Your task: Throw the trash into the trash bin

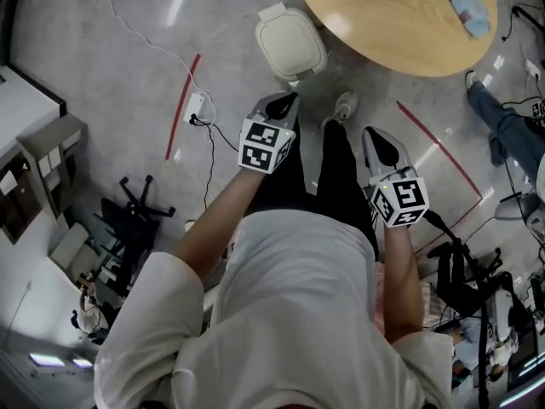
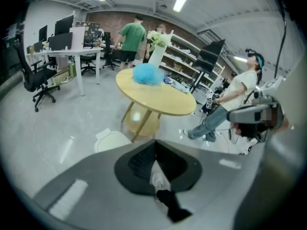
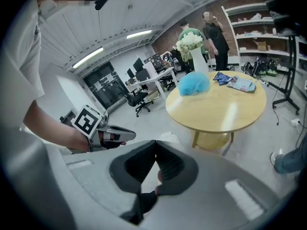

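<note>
1. The left gripper (image 1: 285, 102) has its jaws pressed together on nothing; in the slit below them only the person's own shoe (image 2: 157, 179) shows; the right gripper (image 1: 373, 139) has its jaws shut tight and empty too; both point down toward the floor (image 1: 128, 75).
2. The trash bin (image 1: 290, 44), cream with its lid down, stands on the floor just ahead of the left jaws and ahead-left of the right jaws, beside the foot of the round counter (image 1: 400, 24).
3. Farther ahead of both jaws, on the counter, lies a crumpled blue wad (image 2: 147, 74), probably the trash; a white vase of flowers (image 2: 158, 49) stands just behind it; printed packets (image 3: 237, 83) lie to its right.
4. The task looks not yet begun; neither pair of jaws carries anything and the bin is closed; what is left, I judge, is to reach the wad, pinch it, get the lid open and drop it in.
</note>
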The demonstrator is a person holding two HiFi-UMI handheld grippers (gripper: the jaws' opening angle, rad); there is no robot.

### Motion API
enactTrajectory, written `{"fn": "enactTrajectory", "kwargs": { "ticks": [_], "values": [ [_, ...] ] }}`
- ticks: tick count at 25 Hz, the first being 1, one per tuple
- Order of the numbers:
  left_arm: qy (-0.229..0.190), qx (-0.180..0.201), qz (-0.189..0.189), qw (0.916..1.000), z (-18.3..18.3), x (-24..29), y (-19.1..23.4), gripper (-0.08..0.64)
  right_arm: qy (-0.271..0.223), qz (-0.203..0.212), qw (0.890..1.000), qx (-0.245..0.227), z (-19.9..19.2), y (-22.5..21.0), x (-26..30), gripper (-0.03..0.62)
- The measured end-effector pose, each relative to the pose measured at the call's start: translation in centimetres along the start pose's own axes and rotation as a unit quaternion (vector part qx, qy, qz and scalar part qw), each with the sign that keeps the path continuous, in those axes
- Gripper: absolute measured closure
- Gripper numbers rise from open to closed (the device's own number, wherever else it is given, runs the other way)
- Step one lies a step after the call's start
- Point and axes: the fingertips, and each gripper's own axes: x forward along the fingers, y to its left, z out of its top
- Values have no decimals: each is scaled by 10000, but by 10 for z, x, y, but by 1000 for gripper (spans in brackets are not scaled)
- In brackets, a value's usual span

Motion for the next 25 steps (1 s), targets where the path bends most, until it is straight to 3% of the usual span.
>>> {"fn": "enactTrajectory", "kwargs": {
  "ticks": [25],
  "values": [
    [593, -105, 119, 9981, -119, 149, 57, 555, 457, -41, 9982, 398, -92, -68, 107, 592]
  ]
}}
